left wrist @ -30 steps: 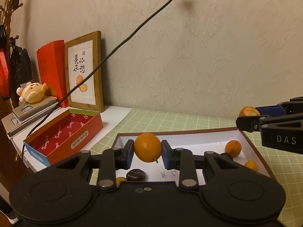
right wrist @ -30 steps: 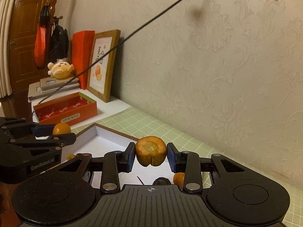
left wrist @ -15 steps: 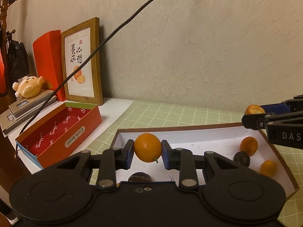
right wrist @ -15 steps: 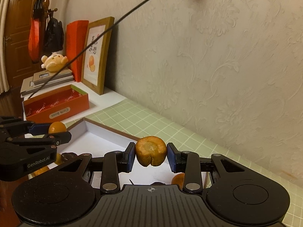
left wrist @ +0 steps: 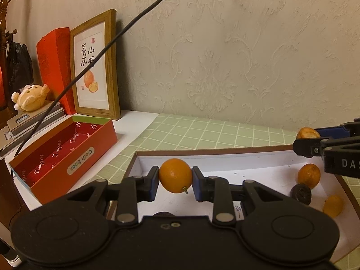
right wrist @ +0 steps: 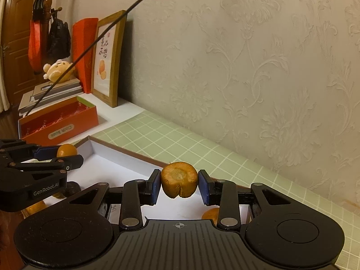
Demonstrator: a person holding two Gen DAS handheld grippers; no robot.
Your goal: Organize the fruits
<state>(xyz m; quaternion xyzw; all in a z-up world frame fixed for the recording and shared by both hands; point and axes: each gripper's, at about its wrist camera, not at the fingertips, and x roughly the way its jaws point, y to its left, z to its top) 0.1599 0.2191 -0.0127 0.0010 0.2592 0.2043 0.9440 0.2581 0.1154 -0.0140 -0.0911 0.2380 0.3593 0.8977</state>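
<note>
- The left tongs (left wrist: 175, 183) are closed on a smooth orange (left wrist: 175, 175), its short stem pointing down to the right; both blue pads press its sides, and it is held above the near left part of the white tray (left wrist: 225, 157).
- The right tongs (right wrist: 179, 186) are clamped on a wrinkled brownish fruit (right wrist: 179, 179), its pale hollow facing up, held over the tray's far rim.
- In the left wrist view the right tongs reach in from the right edge, over the tray's far right corner.
- Lying in the tray near that corner are a small orange (left wrist: 309, 176), a dark round fruit (left wrist: 300, 192) touching it, and another small orange (left wrist: 333, 205) closer to the camera.
- The tray sits on a green checked mat (left wrist: 202, 132) on the desk.
- To the left stand an open red box (left wrist: 65, 155) and a framed picture (left wrist: 95, 67) leaning on the wall.
</note>
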